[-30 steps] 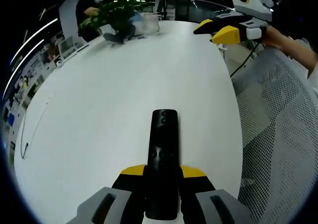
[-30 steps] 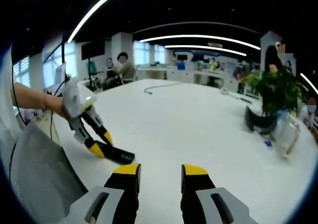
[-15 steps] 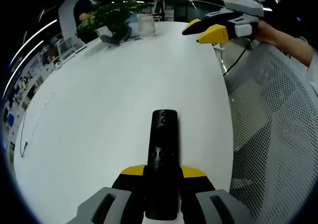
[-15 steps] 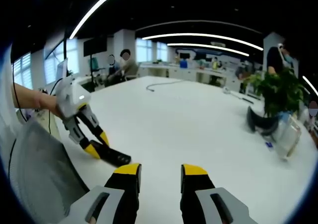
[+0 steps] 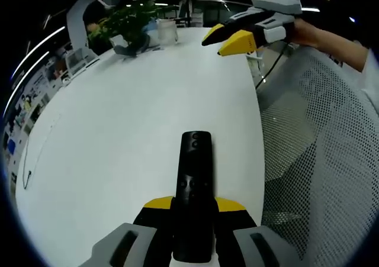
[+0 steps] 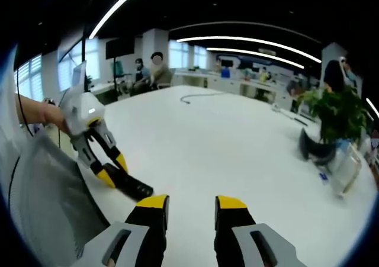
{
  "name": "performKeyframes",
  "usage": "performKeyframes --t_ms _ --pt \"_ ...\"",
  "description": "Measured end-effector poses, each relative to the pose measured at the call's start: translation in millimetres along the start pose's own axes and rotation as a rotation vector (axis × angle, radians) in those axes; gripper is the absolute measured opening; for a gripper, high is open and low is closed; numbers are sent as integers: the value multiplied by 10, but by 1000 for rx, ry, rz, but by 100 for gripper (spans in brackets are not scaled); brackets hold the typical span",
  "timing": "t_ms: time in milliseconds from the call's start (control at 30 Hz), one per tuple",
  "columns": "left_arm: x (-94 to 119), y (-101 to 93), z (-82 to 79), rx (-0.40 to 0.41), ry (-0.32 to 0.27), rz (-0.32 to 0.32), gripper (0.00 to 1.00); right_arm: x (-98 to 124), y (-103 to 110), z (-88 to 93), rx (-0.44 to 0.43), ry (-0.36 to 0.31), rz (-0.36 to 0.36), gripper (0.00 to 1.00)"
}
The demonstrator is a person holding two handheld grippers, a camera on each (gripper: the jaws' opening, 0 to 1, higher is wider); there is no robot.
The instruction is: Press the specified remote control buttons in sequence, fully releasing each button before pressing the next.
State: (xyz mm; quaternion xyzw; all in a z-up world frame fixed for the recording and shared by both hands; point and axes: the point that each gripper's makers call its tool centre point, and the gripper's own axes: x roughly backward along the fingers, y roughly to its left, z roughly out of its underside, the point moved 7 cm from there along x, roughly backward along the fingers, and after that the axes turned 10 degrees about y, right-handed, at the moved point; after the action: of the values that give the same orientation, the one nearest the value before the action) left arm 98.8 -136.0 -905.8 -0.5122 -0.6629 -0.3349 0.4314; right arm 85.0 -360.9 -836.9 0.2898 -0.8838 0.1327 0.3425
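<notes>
Since a second ago the right gripper (image 5: 228, 37) has drifted leftward and higher across the left gripper view, out over the far edge of the large white oval table (image 5: 118, 131), while the slim black remote control (image 5: 194, 184) has kept its place between the left gripper's (image 5: 194, 205) yellow-tipped jaws. Those jaws pinch the remote's near end, its far end pointing away over the table; two small round buttons show near its tip, but no lettering on it can be read. In the right gripper view the left gripper (image 6: 112, 171) appears at the table's near edge with the remote (image 6: 131, 187) clamped in its tips, lying low on the tabletop. The right gripper's (image 6: 186, 203) own jaws stand spread apart, gripping nothing. A leafy green potted plant (image 5: 124, 21) and a clear plastic container (image 5: 167, 30) sit at the far end. Grey mesh chair backing (image 5: 320, 160) lies beside the table.
</notes>
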Motion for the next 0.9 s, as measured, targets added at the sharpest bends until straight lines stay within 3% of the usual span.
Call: performKeyframes --t_ms 433,600,800,900 --pt "-19 -85 113 44 -162 -15 24 -69 106 29 73 59 -42 26" --pt "-28 -91 150 54 -220 -18 24 -94 169 48 109 88 -79 21" --pt "-31 -100 162 21 -248 1 24 -153 291 94 164 153 -142 14" --pt "-31 -139 179 -36 -268 25 24 -183 378 118 216 187 -175 11"
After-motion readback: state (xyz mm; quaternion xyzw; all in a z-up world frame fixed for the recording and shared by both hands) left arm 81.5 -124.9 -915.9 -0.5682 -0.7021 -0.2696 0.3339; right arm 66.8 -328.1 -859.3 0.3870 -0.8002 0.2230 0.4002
